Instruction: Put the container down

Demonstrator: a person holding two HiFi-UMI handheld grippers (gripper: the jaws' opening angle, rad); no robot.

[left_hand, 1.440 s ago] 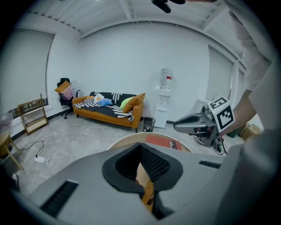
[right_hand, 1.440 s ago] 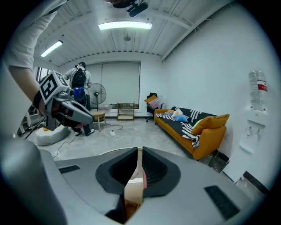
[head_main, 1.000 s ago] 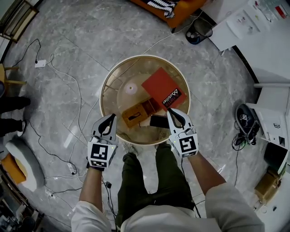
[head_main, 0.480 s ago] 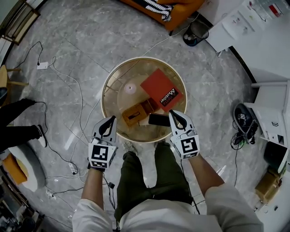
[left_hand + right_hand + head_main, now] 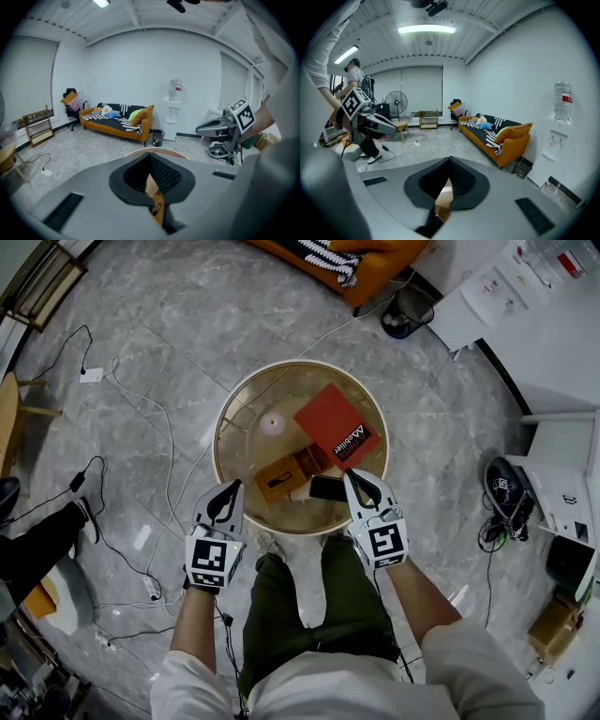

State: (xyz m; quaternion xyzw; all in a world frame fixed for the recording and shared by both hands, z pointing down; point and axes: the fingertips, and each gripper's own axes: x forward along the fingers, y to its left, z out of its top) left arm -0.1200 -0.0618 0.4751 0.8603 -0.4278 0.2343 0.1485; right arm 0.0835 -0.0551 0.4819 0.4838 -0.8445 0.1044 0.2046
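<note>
Tabletop [image 5: 216, 442]: round, glass, pale rim, standing on a grey stone floor [image 5: 159, 324] with loose cables [image 5: 167, 442].
Container [image 5: 280, 480]: brown box, set down on the tabletop at the side nearest the person. It lies between the two tools and neither touches it.
Phone [image 5: 328, 488]: black, flat, just right of the container.
Red book [image 5: 336, 423]: flat, behind the container and phone.
Small pale disc [image 5: 272, 425]: on the tabletop, left of the book, apart from it.
Left tool [image 5: 228, 489]: jaws pressed together, nothing between them, tip at the tabletop's rim.
Right tool [image 5: 353, 476]: jaws pressed together, nothing between them, tip just beside the phone.
Orange sofa [image 5: 375, 263]: top edge of the head view.
</note>
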